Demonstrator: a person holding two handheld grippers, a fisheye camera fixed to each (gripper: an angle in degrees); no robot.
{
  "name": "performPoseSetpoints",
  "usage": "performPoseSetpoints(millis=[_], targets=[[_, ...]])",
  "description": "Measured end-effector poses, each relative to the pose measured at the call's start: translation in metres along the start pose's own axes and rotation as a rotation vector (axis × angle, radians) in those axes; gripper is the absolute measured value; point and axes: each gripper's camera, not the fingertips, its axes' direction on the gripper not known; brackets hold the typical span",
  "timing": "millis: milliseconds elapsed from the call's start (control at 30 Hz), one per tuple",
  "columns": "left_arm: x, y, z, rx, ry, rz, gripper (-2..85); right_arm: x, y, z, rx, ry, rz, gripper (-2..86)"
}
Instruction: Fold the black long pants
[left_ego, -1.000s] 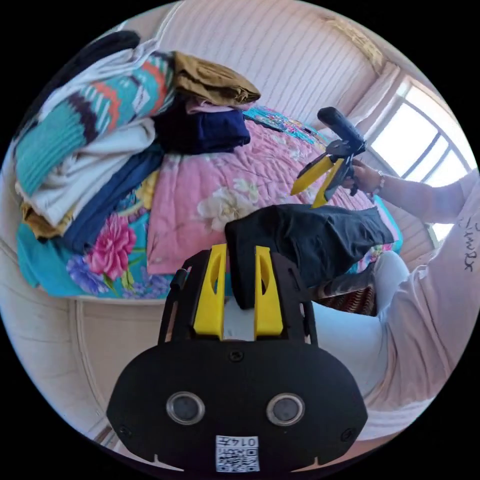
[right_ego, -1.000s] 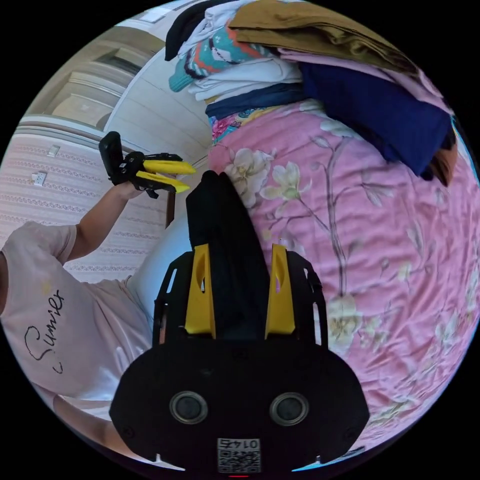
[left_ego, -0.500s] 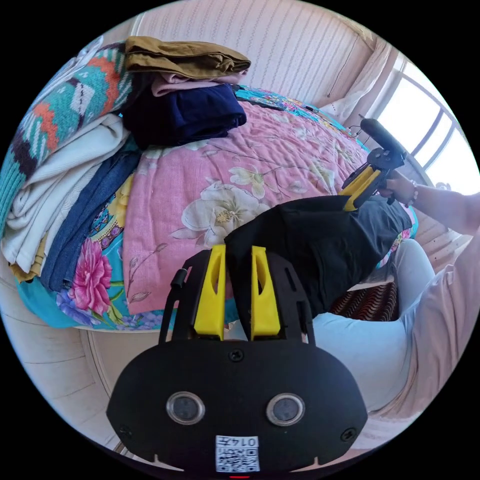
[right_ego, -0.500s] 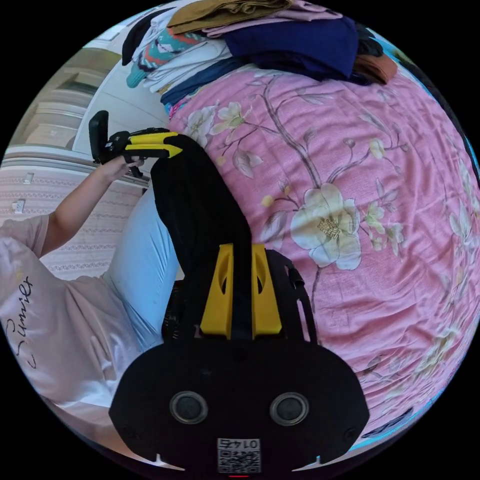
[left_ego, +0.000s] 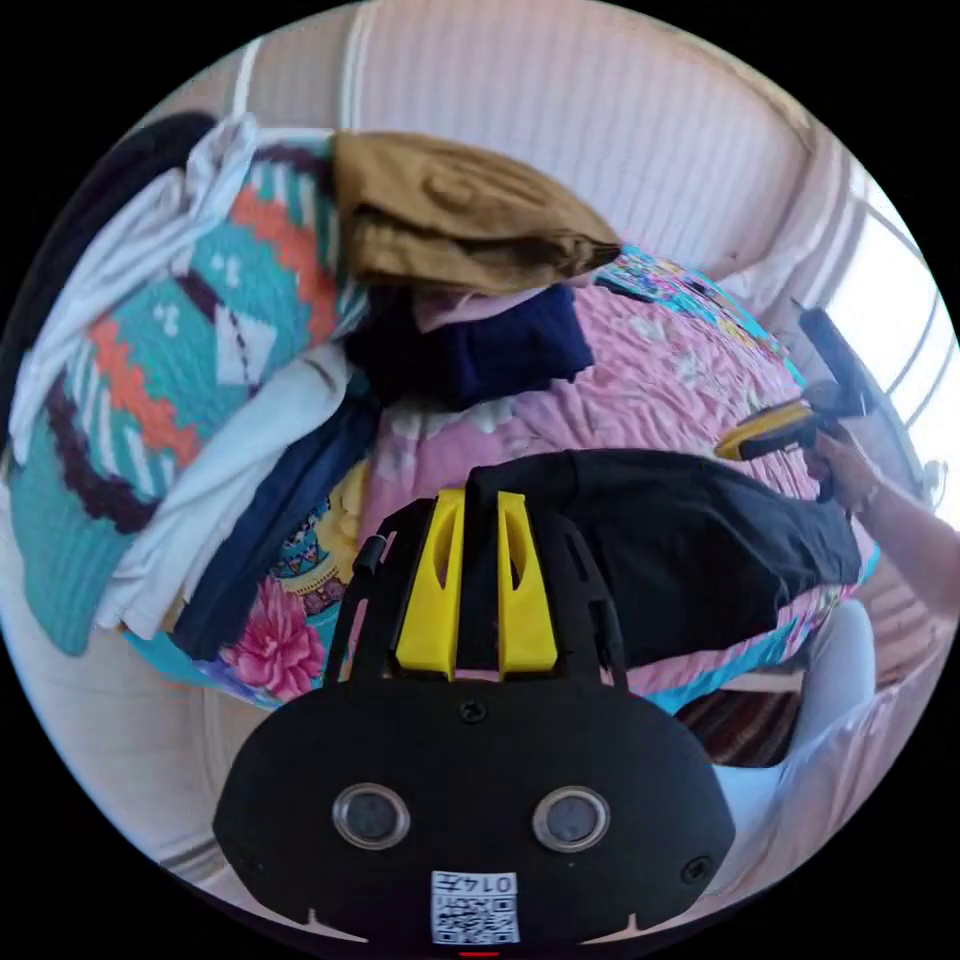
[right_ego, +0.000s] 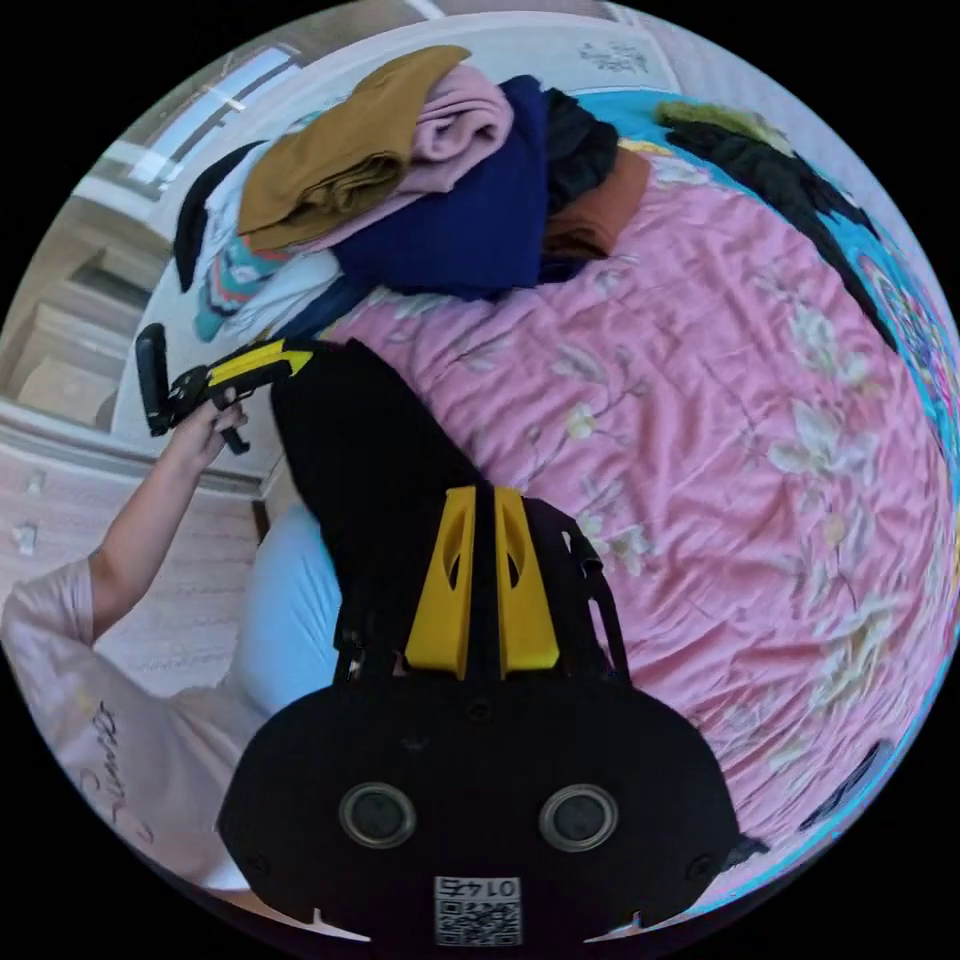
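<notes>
The black long pants (left_ego: 690, 540) are folded into a long band across the near edge of the pink floral quilt (left_ego: 640, 400). My left gripper (left_ego: 480, 497) is shut on one end of them, with black cloth between its yellow jaws. At the other end, held in a hand, is my right gripper (left_ego: 735, 447). In the right gripper view the right gripper (right_ego: 483, 492) is shut on the pants (right_ego: 370, 460), and the left gripper (right_ego: 300, 355) pinches their far corner.
A pile of folded clothes sits on the bed: a brown garment (left_ego: 450, 215), a navy one (left_ego: 500, 350) and a teal patterned sweater (left_ego: 170, 340). A loose dark garment (right_ego: 790, 190) lies at the quilt's far side. The person's pale-trousered leg (right_ego: 285, 610) is beside the bed.
The right gripper's jaws, wide apart around the pants a second ago, have shut on them. Both grippers have carried the pants further onto the quilt, nearer the pile.
</notes>
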Motion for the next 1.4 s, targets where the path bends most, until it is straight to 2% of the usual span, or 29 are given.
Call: performPoseSetpoints(millis=[67,200,300,400,467,567,667,800,1100,1267,1400], targets=[[0.005,0.015,0.005,0.030,-0.038,-0.007,5.7,0.004,0.046,-0.050,0.124,-0.019,-0.008,2.1],[0.034,0.058,-0.006,0.088,-0.135,0.119,5.3,0.034,0.159,-0.117,0.211,0.014,0.081,2.4],[0.070,0.099,-0.006,0.094,-0.125,0.222,4.9,0.078,0.278,-0.170,0.241,0.055,0.291,2.7],[0.126,0.133,0.011,0.095,-0.030,0.316,4.4,0.125,0.413,-0.233,0.346,0.077,0.601,3.1],[0.190,0.149,0.041,0.052,0.025,0.434,4.1,0.153,0.523,-0.281,0.488,0.130,0.886,4.1],[0.289,0.160,0.085,0.032,0.086,0.615,3.1,0.171,0.636,-0.328,0.683,0.128,1.134,6.7],[0.383,0.170,0.125,0.032,0.235,0.769,0.0,0.186,0.704,-0.358,0.745,0.063,1.190,7.7],[0.478,0.182,0.169,0.015,0.386,0.860,-0.8,0.202,0.747,-0.393,0.658,0.092,1.162,8.2],[0.766,0.250,0.327,0.001,0.406,1.204,2.0,0.254,0.822,-0.466,0.637,0.004,1.091,10.0],[0.938,0.311,0.461,-0.043,0.360,1.363,4.1,0.265,0.856,-0.506,0.671,-0.052,1.057,10.3],[1.014,0.353,0.551,-0.131,0.290,1.407,5.2,0.269,0.872,-0.527,0.673,-0.067,1.043,10.3]])
